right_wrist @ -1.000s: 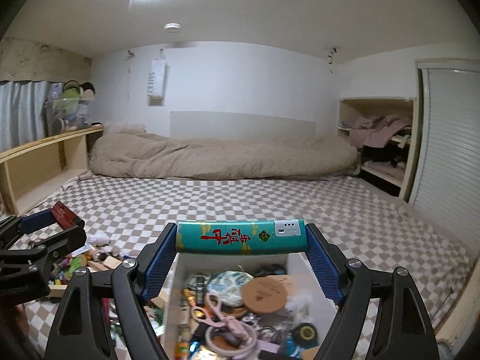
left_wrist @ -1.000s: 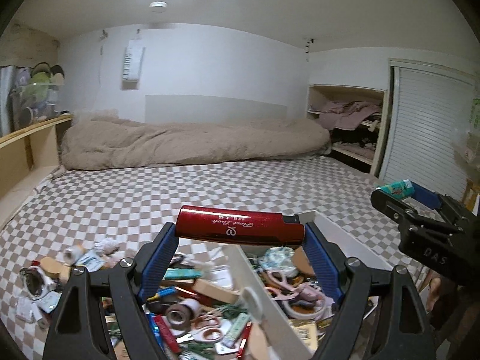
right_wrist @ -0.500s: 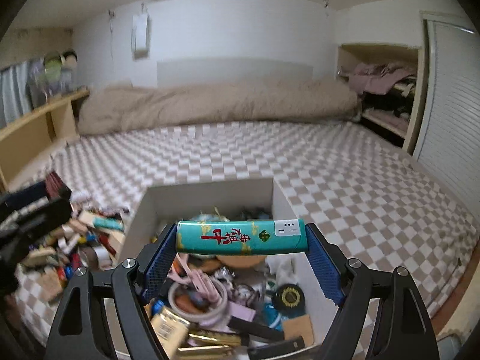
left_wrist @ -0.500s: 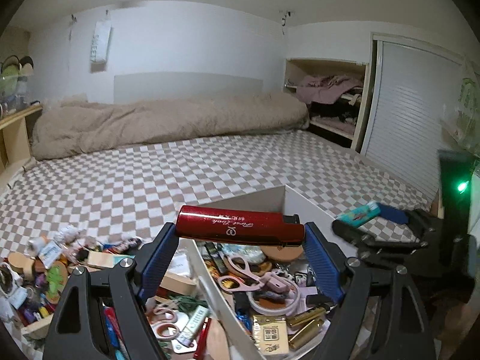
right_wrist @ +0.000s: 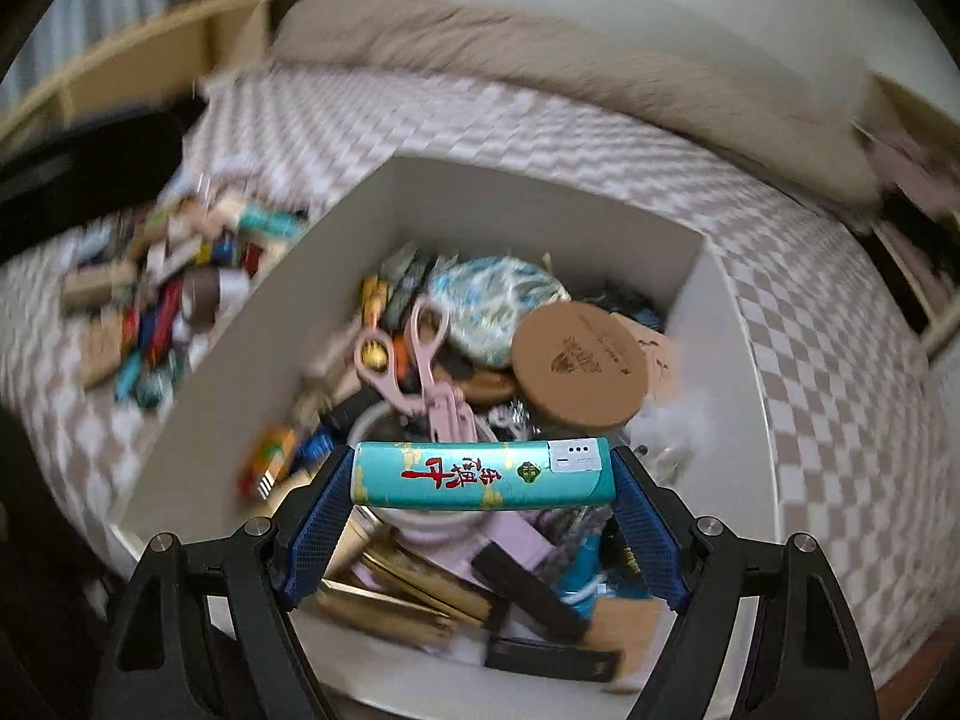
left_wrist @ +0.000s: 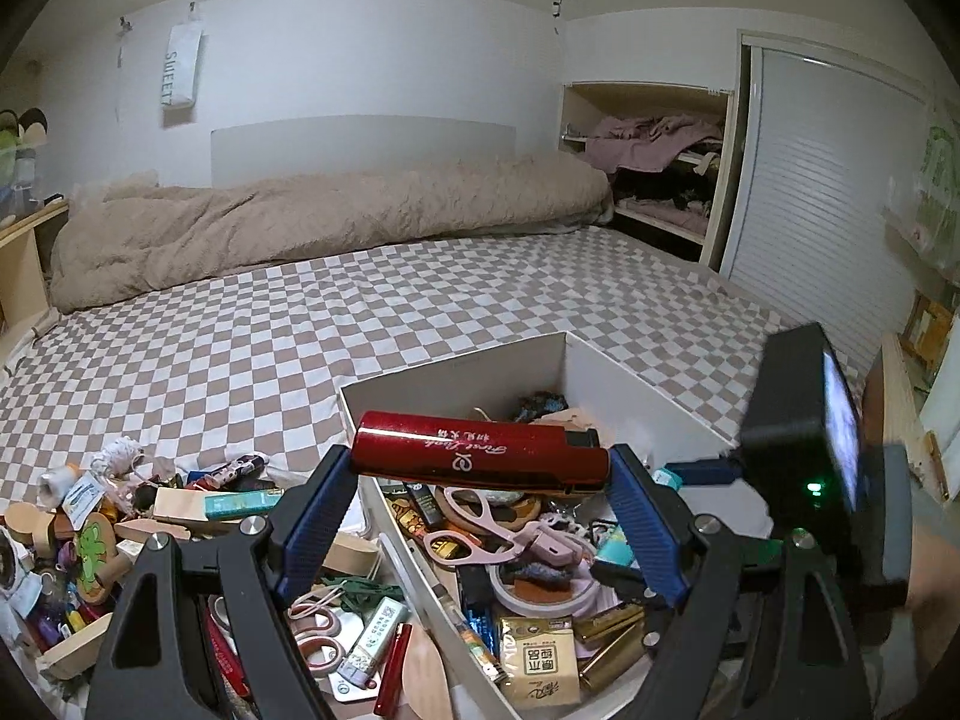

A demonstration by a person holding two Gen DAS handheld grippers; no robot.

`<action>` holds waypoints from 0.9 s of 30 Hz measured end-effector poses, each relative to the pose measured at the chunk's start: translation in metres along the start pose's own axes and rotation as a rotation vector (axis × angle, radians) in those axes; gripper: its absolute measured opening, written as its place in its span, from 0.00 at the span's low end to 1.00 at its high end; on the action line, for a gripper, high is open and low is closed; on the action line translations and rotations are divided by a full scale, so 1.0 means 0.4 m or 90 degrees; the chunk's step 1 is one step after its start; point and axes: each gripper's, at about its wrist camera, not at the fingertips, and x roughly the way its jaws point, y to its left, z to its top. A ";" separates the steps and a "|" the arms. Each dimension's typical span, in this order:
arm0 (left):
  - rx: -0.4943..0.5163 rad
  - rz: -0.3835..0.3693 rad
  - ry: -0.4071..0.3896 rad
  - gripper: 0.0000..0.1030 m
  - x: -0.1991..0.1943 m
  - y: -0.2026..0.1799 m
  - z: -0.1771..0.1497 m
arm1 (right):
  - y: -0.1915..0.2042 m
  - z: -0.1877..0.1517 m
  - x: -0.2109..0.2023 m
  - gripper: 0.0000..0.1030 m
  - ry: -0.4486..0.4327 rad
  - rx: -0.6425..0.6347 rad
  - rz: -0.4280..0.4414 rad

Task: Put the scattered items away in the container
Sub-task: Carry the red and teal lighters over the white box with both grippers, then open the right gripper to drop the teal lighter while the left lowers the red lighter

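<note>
The white rectangular cardboard box (right_wrist: 252,372) on the checked bedspread (left_wrist: 252,348) already holds many oddments, such as the pink plastic scissors (right_wrist: 420,354) and a round cork lid (right_wrist: 579,369). The left gripper (left_wrist: 480,471) clamps a glossy red lighter (left_wrist: 480,457) end to end over the box's near-left wall, and the right gripper (right_wrist: 483,477) likewise grips a teal printed lighter (right_wrist: 483,476) above its contents, neither dropped yet. At nine o'clock of the box a heap of small scattered items (left_wrist: 120,528) still waits, so I judge the work roughly half done.
</note>
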 end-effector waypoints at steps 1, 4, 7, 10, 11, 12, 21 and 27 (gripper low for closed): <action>-0.002 0.000 0.002 0.82 0.003 0.002 -0.001 | -0.004 0.004 0.007 0.81 0.016 -0.022 0.001; -0.008 -0.001 0.006 0.82 0.011 0.005 -0.008 | -0.019 0.023 0.023 0.81 0.057 -0.078 0.023; -0.012 -0.005 0.016 0.82 0.028 0.005 -0.018 | -0.017 0.035 0.037 0.81 0.090 -0.140 0.040; -0.013 -0.008 0.027 0.82 0.045 0.005 -0.031 | -0.002 0.035 0.052 0.81 0.120 -0.204 0.054; -0.012 -0.008 0.031 0.81 0.051 0.006 -0.036 | 0.002 0.035 0.060 0.81 0.129 -0.224 0.055; -0.011 -0.008 0.035 0.82 0.057 0.007 -0.041 | 0.007 0.034 0.069 0.81 0.140 -0.248 0.054; -0.022 -0.015 0.056 0.82 0.090 0.028 -0.059 | -0.013 0.030 0.143 1.00 0.201 -0.337 -0.009; -0.003 -0.029 0.066 0.82 0.100 0.020 -0.065 | -0.046 0.016 0.119 1.00 0.183 -0.309 -0.005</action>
